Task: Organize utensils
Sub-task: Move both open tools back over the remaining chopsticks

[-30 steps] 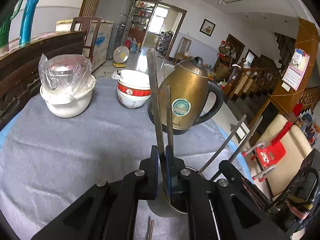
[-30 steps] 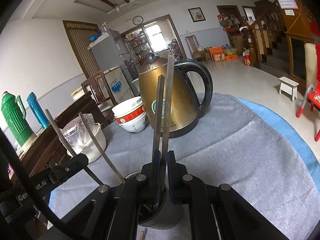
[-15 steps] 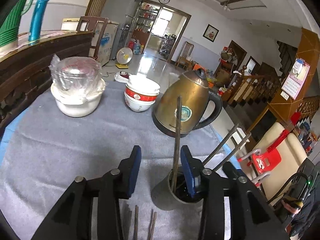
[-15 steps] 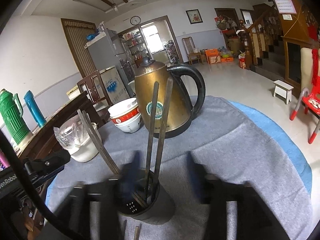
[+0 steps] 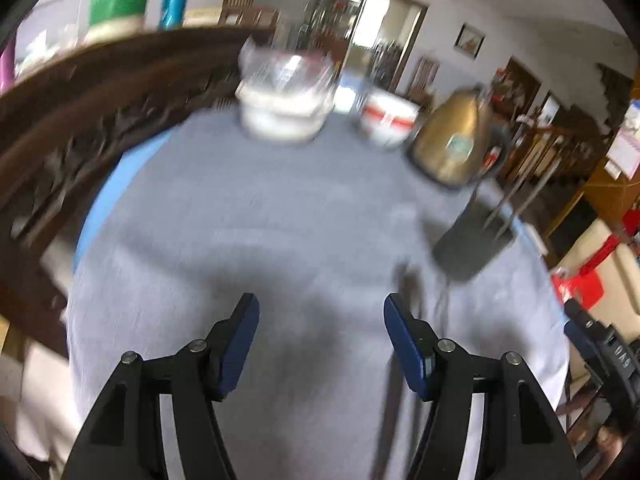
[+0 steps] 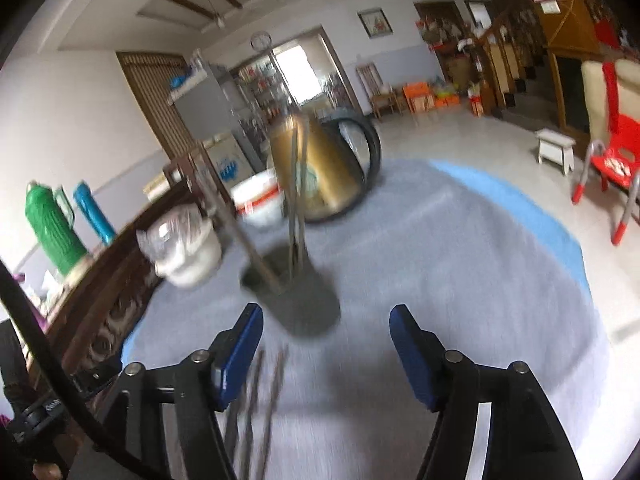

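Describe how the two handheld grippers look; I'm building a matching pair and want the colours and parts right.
Both the left gripper and the right gripper have angular black arms with silver round bolt heads and blue pads on their fingers. A black cable curves past the right one. No sleeves or markings show on them.

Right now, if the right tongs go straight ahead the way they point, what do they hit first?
Probably the dark utensil holder, slightly left of the right tongs' centre line; blur makes depth uncertain.

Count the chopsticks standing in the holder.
4, though blurred: two lean left and two stand nearly upright in the holder. More lie loose on the cloth.
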The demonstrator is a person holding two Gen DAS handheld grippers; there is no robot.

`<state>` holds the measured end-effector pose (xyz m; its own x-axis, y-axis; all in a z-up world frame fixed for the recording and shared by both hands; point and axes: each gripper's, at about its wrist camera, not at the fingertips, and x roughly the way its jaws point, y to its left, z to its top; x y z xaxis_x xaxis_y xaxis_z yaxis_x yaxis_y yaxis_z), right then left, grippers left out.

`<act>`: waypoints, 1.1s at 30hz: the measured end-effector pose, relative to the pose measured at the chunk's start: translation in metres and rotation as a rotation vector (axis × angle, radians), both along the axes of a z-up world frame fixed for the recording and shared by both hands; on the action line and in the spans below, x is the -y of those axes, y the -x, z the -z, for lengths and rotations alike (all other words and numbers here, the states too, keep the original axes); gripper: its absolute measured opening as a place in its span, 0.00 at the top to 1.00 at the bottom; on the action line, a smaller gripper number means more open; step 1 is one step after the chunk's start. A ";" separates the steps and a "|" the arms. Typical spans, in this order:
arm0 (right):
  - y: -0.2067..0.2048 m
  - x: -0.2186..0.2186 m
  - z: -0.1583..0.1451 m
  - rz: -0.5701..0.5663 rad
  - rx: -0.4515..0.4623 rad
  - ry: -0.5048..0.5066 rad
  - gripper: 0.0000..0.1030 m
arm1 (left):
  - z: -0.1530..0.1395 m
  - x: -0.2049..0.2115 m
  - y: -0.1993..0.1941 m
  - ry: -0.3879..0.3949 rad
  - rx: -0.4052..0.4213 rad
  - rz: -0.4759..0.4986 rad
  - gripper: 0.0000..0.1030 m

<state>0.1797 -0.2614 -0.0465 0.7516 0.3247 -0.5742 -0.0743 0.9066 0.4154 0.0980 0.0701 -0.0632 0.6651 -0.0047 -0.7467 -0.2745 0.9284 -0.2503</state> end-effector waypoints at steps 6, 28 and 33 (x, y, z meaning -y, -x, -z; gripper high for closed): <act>0.024 -0.010 0.027 -0.013 -0.080 -0.031 0.33 | 0.017 -0.003 0.024 0.005 -0.048 -0.025 0.36; 0.033 -0.036 0.017 -0.062 -0.062 0.034 0.33 | -0.006 0.023 0.033 -0.047 0.073 0.059 0.36; 0.027 -0.034 0.020 -0.054 -0.094 0.026 0.33 | -0.006 0.024 0.029 -0.050 0.064 0.069 0.36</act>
